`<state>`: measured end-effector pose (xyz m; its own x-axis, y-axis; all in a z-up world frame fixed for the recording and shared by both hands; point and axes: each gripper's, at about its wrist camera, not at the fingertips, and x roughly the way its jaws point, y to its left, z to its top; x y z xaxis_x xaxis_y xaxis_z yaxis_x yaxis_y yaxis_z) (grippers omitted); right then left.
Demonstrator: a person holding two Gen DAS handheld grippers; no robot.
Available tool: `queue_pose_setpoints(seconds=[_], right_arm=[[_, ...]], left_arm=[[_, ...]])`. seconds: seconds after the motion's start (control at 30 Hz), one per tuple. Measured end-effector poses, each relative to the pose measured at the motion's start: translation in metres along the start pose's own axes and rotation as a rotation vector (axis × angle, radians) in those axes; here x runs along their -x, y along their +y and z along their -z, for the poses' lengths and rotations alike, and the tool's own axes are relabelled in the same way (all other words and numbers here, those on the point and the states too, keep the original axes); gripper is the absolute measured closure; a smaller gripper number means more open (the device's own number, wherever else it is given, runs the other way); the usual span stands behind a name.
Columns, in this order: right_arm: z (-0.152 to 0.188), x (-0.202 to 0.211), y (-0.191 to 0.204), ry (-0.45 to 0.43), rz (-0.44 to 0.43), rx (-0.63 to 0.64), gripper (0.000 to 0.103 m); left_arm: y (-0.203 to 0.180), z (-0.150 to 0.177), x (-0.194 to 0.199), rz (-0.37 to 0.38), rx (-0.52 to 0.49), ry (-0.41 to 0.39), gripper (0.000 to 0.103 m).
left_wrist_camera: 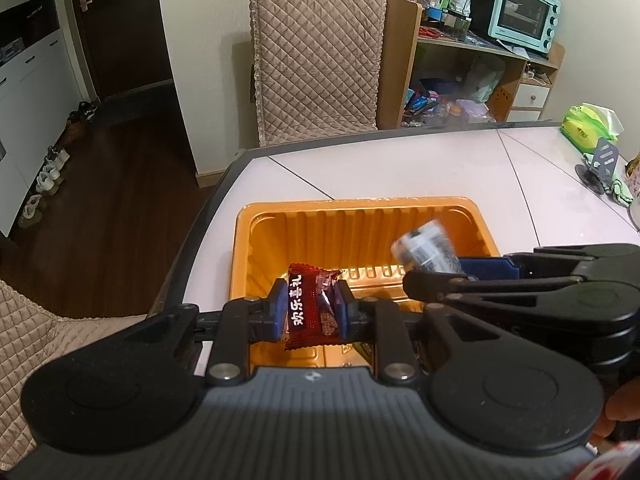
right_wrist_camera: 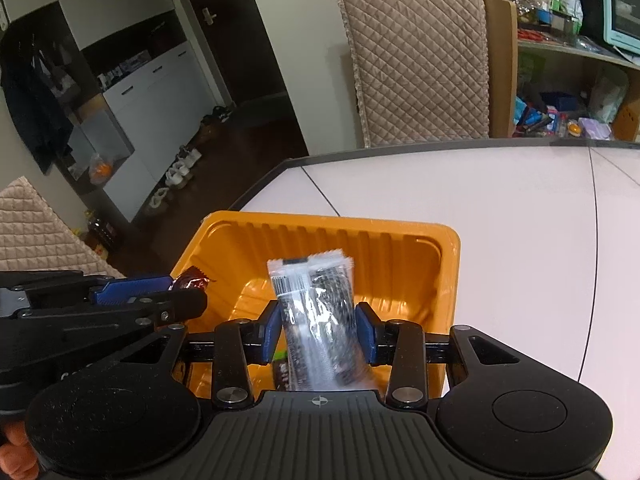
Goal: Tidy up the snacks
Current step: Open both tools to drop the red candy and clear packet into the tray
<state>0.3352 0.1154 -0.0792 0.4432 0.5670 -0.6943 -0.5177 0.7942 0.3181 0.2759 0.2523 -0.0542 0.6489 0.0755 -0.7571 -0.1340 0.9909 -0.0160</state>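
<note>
An orange plastic tray (left_wrist_camera: 360, 220) sits on the white table; it also shows in the right wrist view (right_wrist_camera: 400, 248). My left gripper (left_wrist_camera: 310, 312) is shut on a dark red snack packet (left_wrist_camera: 310, 304) with white Chinese letters, held over the tray's near side. My right gripper (right_wrist_camera: 318, 330) is shut on a clear-and-black snack packet (right_wrist_camera: 316, 312), held over the tray. In the left wrist view the right gripper (left_wrist_camera: 452, 270) reaches in from the right with its packet (left_wrist_camera: 426, 250). In the right wrist view the left gripper (right_wrist_camera: 176, 284) enters from the left with the red packet (right_wrist_camera: 192, 278).
The white table (left_wrist_camera: 420, 168) has a dark rim and drops to the floor on the left. A quilted chair (left_wrist_camera: 316, 52) stands behind it. A green tissue pack (left_wrist_camera: 590, 124) and a small stand (left_wrist_camera: 600, 164) lie at the far right. A cluttered shelf with a teal oven (left_wrist_camera: 524, 14) is behind.
</note>
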Motion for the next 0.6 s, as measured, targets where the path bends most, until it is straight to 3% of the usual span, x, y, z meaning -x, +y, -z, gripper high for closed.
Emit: queue_pose_setpoints(seconds=[0.27,0.47,0.6], right_arm=[[-0.007,-0.007,-0.007,0.004,0.004,-0.006,0.062],[-0.007,0.0,-0.012,-0.029,0.023,-0.001,0.043],[-0.008,0.006,-0.014,-0.039,0.02,-0.001,0.042]], left_arm=[[0.0,-0.001,-0.008,0.004,0.001,0.01,0.081],[-0.001,-0.001,-0.01,0.008,-0.002,0.01,0.081],[-0.003,-0.001,-0.011,0.014,-0.006,0.009,0.081]])
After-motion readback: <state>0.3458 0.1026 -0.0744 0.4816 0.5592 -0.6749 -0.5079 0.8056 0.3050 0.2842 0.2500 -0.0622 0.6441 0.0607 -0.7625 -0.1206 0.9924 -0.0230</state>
